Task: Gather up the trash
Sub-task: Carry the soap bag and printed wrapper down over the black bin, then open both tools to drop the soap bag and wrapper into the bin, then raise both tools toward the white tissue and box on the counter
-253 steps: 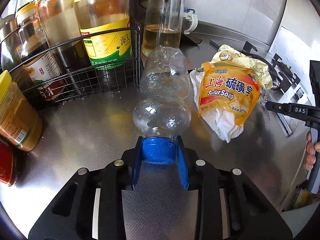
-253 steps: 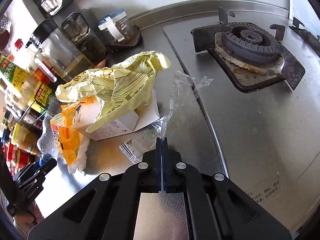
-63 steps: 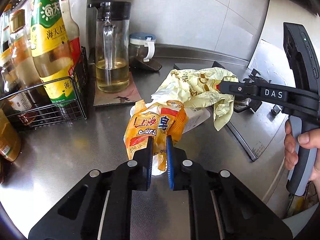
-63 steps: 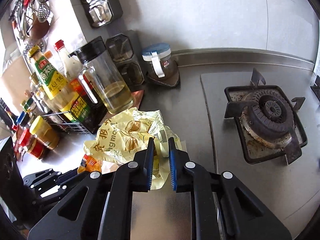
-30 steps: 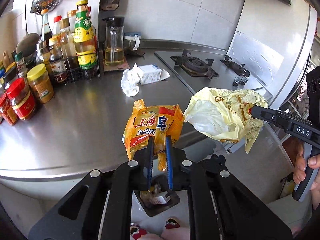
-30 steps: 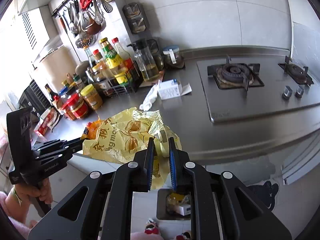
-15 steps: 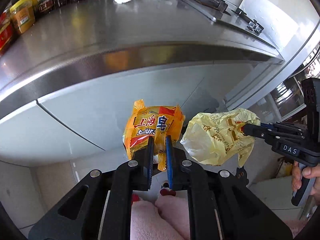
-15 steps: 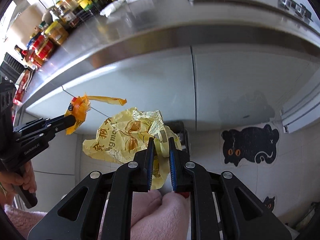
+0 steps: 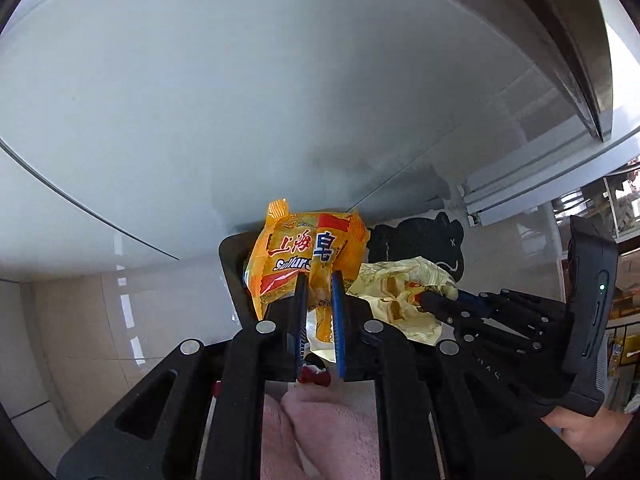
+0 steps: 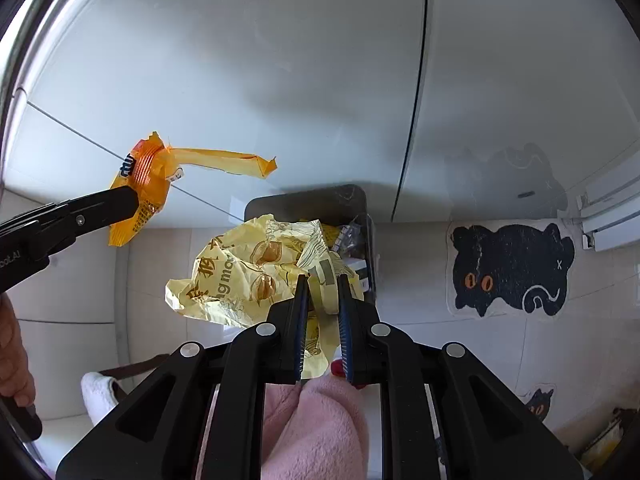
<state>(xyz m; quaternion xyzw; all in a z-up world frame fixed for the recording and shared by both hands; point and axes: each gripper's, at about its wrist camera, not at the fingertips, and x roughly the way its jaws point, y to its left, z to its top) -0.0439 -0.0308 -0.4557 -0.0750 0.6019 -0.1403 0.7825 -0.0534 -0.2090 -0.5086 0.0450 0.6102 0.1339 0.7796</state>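
My left gripper [image 9: 319,280] is shut on an orange soap wrapper [image 9: 304,256] and holds it above a dark trash bin [image 9: 230,264] on the floor. The wrapper also shows in the right wrist view [image 10: 148,184], left of the bin [image 10: 308,200]. My right gripper [image 10: 322,284] is shut on a crumpled pale yellow bag [image 10: 248,276], held over the open bin, which holds several bits of trash. In the left wrist view the yellow bag [image 9: 400,296] hangs just right of the orange wrapper.
White cabinet doors [image 10: 280,60] rise behind the bin, under the steel counter edge [image 9: 576,60]. A black cat mat [image 10: 512,268] lies on the tiled floor to the right. Pink-clad legs [image 10: 320,428] are under the grippers.
Both grippers have dropped lower and tilted down toward the floor. The bin has come into view under the two held wrappers. The counter top has left both views.
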